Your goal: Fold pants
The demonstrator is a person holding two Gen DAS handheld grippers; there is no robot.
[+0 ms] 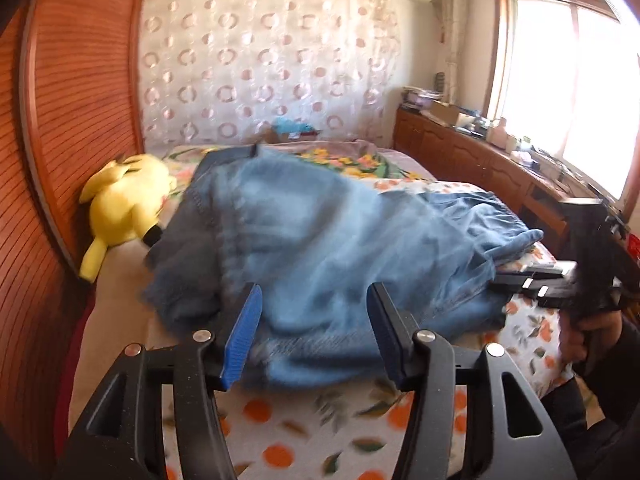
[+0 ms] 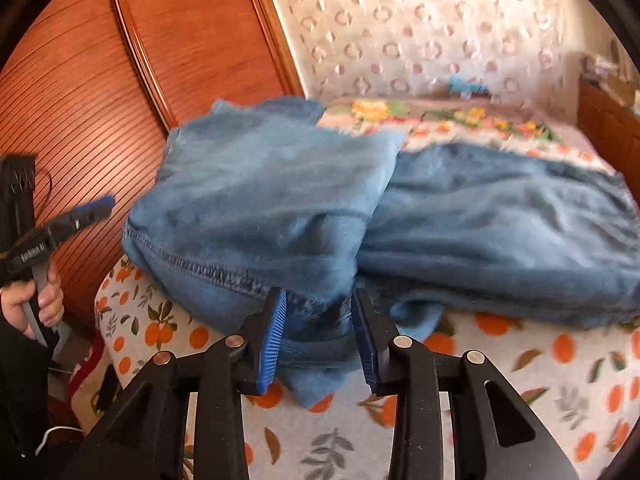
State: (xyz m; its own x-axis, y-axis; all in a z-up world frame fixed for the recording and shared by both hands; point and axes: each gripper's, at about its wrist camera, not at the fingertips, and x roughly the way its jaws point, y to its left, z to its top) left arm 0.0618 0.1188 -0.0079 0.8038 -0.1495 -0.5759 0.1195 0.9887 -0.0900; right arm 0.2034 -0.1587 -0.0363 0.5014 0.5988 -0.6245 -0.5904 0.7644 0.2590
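Note:
Blue denim pants [image 1: 320, 232] lie bunched on the bed's orange-print sheet [image 1: 280, 412], one part folded over the other [image 2: 260, 200]. My left gripper [image 1: 315, 292] is open just in front of the near edge of the cloth, its blue pads wide apart and off the fabric. My right gripper [image 2: 319, 294] is open too; a stitched fold of the pants lies between its pads, and neither pad presses on it. The right gripper [image 1: 532, 280] also shows at the cloth's right edge in the left wrist view. At the left of the right wrist view the left gripper [image 2: 96, 206] is held by a hand [image 2: 40, 300].
A yellow plush toy [image 1: 124, 208] lies at the bed's left side against a ribbed wooden panel [image 1: 80, 100]. A patterned cover [image 1: 260, 60] hangs behind the bed's head. A cluttered wooden cabinet [image 1: 460, 152] runs under the window on the right.

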